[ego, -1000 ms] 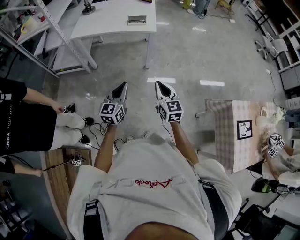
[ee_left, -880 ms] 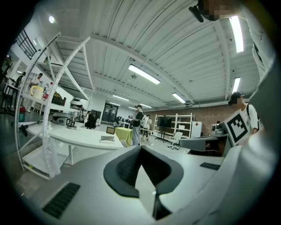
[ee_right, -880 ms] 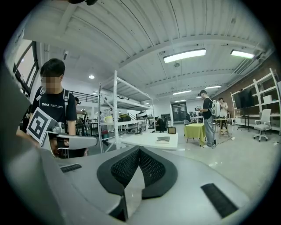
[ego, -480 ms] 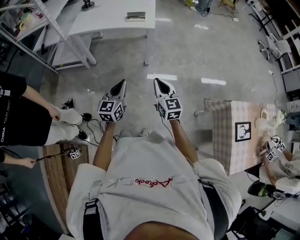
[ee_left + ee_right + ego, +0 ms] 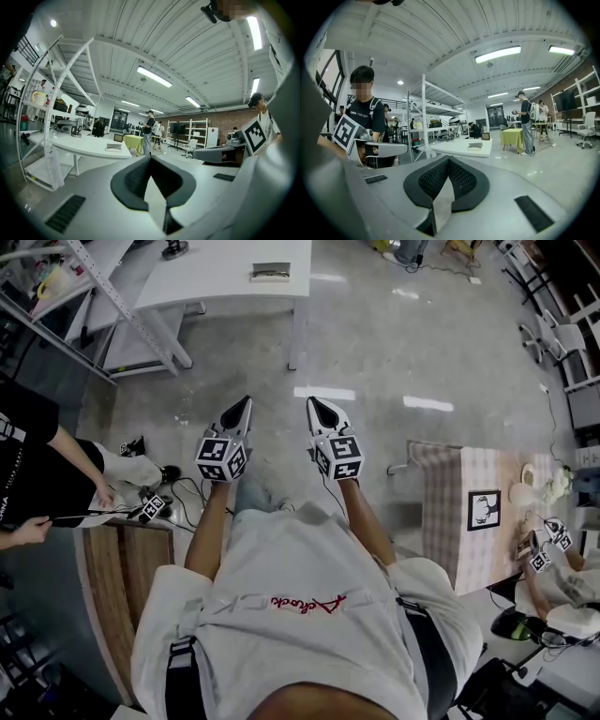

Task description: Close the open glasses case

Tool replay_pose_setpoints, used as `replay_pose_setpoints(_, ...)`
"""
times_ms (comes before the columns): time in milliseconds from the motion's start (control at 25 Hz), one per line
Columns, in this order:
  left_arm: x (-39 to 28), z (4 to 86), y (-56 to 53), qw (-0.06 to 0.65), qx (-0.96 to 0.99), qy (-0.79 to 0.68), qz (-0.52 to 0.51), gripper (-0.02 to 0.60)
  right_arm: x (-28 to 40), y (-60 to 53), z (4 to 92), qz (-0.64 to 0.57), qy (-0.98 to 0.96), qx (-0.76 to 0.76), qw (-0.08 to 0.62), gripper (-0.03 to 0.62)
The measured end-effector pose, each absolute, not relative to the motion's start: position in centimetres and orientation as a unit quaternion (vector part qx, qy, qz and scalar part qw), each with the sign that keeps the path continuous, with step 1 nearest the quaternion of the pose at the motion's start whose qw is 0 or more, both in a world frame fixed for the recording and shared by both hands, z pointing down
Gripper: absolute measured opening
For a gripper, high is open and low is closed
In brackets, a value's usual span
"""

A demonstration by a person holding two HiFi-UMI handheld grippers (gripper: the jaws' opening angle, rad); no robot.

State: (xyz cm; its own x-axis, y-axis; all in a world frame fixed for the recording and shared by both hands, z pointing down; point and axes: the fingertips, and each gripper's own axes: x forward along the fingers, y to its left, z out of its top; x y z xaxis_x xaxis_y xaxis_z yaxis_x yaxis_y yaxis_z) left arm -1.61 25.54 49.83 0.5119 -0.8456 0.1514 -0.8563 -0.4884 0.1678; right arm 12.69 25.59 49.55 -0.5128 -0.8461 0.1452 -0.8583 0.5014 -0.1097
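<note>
Two grippers, mine: left gripper (image 5: 246,407), right gripper (image 5: 316,407). One glasses case (image 5: 271,272) by the white table's (image 5: 216,282) right edge. I count three tables: white, checked-cloth table (image 5: 441,521), wooden table (image 5: 117,587).

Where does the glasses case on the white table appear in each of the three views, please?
Head view: the glasses case is at the top, left of centre, on the table's right part.
Left gripper view: left of centre, far ahead.
Right gripper view: just right of centre, far ahead.
Shared landmark: the white table beneath it.
</note>
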Motion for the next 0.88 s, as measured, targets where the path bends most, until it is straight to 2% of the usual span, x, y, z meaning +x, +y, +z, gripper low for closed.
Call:
replay_pose_setpoints(520,-1.9,51.1,20.8,0.112,0.861,-0.496,0.021,0.026,12.2,20.8,50.4,0.073,-0.868,0.489,0.038,0.028)
replay_pose_setpoints(880,-3.4,51.9,13.6,0.113,0.864,-0.491,0.017,0.026,10.5,13.7,51.0,0.065,-0.868,0.492,0.038,0.028)
